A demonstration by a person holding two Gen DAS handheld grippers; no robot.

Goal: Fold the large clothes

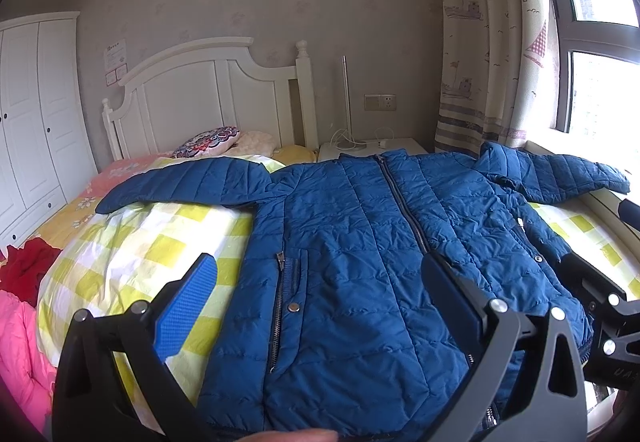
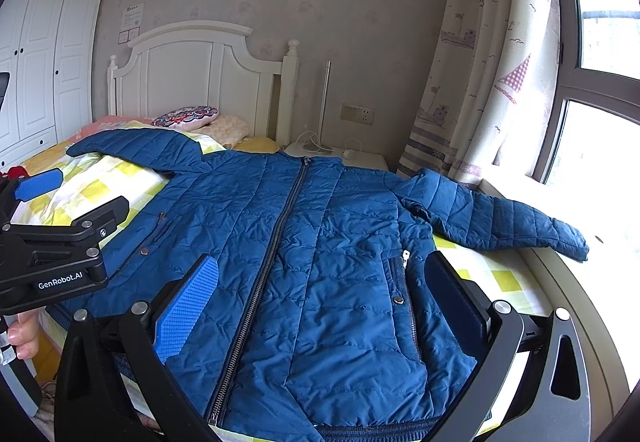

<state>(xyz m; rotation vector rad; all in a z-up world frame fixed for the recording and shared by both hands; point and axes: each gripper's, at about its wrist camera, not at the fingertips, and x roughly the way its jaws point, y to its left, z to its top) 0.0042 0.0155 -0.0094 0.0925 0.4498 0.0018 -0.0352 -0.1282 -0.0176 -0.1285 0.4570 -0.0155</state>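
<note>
A blue quilted jacket [image 1: 360, 226] [image 2: 320, 242] lies front up and zipped on the bed, both sleeves spread out sideways. Its left sleeve [image 1: 184, 182] rests on the yellow checked quilt [image 1: 152, 242]. Its right sleeve [image 2: 500, 218] reaches over the window ledge. My left gripper [image 1: 320, 282] hovers open over the jacket's lower left half, with nothing between its fingers. Over the lower middle of the jacket my right gripper [image 2: 320, 282] is open and empty too. The left gripper [image 2: 44, 198] also shows at the left edge of the right wrist view.
A white headboard [image 1: 208, 90] and pillows [image 1: 208, 142] stand at the far end. A bedside table [image 1: 372, 148] with a lamp sits beyond the collar. Red [image 1: 24, 266] and pink [image 1: 20, 354] clothes lie at the left. Curtain [image 2: 480, 82] and window are on the right.
</note>
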